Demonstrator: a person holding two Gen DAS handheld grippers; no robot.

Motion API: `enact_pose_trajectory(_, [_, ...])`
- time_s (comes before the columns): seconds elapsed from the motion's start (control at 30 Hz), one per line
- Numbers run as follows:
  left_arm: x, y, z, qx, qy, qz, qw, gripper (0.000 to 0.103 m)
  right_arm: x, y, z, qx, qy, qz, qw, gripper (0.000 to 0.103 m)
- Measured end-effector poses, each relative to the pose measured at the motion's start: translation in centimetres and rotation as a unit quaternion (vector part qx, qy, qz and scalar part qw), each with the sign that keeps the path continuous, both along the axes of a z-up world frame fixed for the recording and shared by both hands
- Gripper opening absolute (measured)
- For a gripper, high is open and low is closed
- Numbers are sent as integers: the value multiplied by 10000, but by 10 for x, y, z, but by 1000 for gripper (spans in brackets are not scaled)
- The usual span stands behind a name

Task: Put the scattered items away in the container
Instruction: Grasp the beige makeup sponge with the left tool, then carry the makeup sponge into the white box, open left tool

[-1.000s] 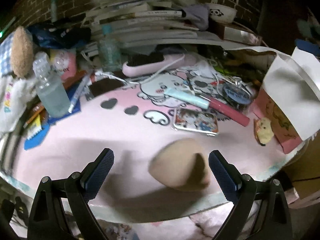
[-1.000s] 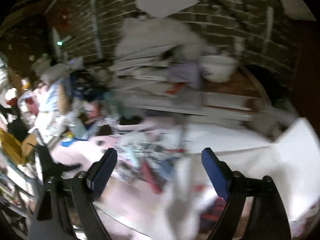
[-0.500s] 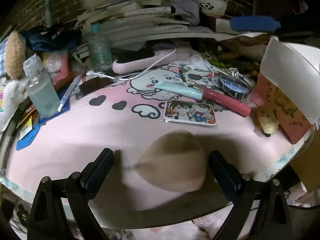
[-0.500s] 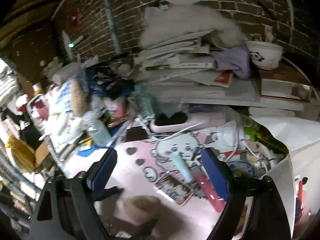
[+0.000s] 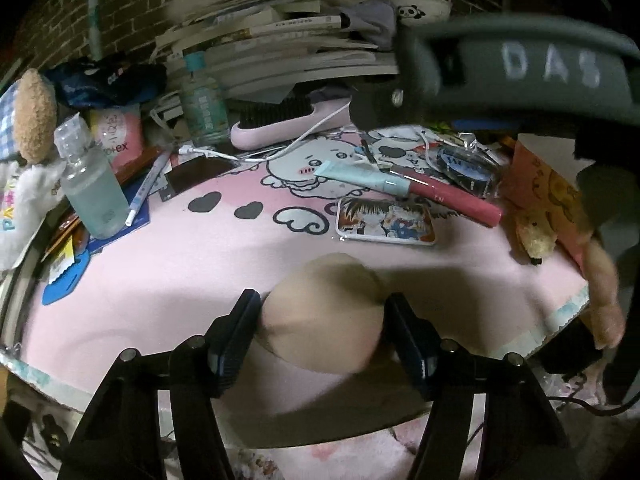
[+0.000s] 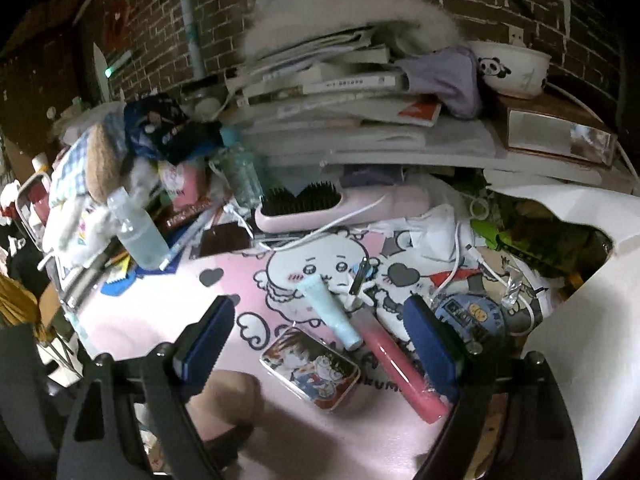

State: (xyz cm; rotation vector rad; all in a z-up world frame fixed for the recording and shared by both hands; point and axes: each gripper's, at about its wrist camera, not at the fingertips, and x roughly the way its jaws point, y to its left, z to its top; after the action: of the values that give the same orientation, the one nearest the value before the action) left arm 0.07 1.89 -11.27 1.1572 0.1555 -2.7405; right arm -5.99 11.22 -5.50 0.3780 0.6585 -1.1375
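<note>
Sponge (image 5: 326, 312), a beige teardrop makeup puff, sits near the front edge of the pink tabletop (image 5: 160, 264), and the left tool (image 5: 322, 328) now has both pads pressed against its sides; half a second ago those jaws stood wide apart around it, so the grip has only just closed and lifting looks like the step in hand. The right tool (image 6: 320, 340) hangs open and empty above the picture tin (image 6: 310, 372), with the pale blue tube (image 6: 332, 312) and pink tube (image 6: 396, 368) lying just beyond it between its fingers. At the right edge stands a white paper bag (image 6: 580, 320), probably the container; its mouth gapes, but what lies inside is too dark to tell. Other clutter, a brush (image 6: 316, 204) and clear bottle (image 5: 94, 196), waits farther back.
</note>
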Motion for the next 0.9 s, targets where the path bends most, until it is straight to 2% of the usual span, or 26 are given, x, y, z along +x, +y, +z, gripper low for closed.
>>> enact_pose_trajectory(0.2, [4,-7,3,187,-19,43,9998,55,0,1,-9,76,149,-14,9999,84])
enact_pose_trajectory(0.33, [13,-23,9,268,-66,367,9989,52,0,2,-12,90,222,-39,9997,84])
enact_pose_trajectory(0.53, [35,-53,43,655,329,679,9950,52,2,4,-19,48,446,-31,9990,84])
enact_pose_trajectory(0.67, [33,-56,74,591,559,573,9950,51,1,4,-23,52,490,-16,9988,84])
enact_pose_trajectory(0.9, [7,-33,123,767,826,87,9936,52,1,2,-32,9,577,-28,9983,84])
